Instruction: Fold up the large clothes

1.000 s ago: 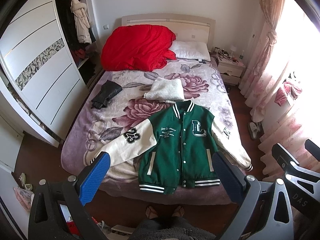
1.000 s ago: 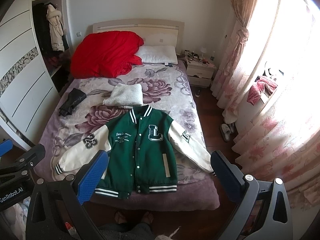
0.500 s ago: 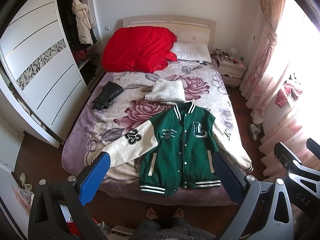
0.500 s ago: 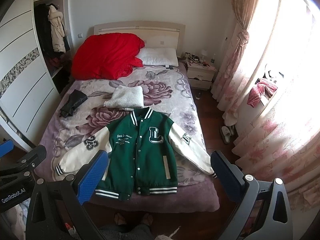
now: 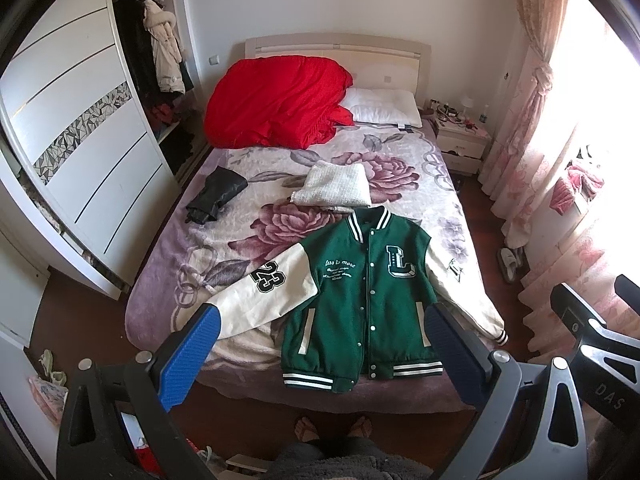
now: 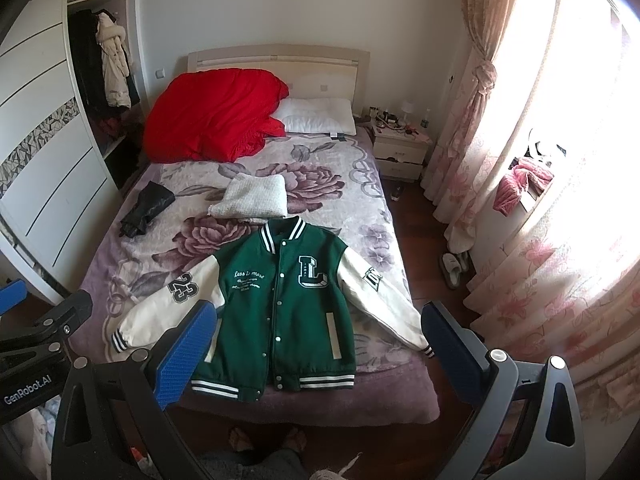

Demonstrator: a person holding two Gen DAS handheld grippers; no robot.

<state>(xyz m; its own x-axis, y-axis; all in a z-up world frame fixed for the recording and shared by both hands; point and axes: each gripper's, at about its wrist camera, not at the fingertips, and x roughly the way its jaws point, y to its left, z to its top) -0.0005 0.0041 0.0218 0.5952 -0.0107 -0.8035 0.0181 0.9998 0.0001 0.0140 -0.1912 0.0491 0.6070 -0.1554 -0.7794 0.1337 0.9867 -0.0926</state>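
A green varsity jacket (image 5: 360, 292) with cream sleeves lies flat, face up and buttoned, near the foot of the bed (image 5: 168, 288), sleeves spread; it also shows in the right wrist view (image 6: 280, 304). My left gripper (image 5: 320, 356) is open and empty, held above the bed's foot end, well short of the jacket. My right gripper (image 6: 318, 352) is open and empty, likewise held back over the foot end. The tip of the left cream sleeve is hidden behind my left blue finger (image 5: 188, 356).
A folded white knit (image 5: 334, 190), a black garment (image 5: 216, 196), a red quilt (image 5: 276, 100) and a pillow (image 5: 384, 106) lie farther up the bed. A wardrobe (image 5: 80, 140) stands left, a nightstand (image 5: 460, 140) and curtains right. The person's feet (image 5: 332, 428) are at the bed's foot.
Both grippers have drifted slightly back and up, so the jacket sits a little lower in each view. The jacket has not moved. Both grippers stay open.
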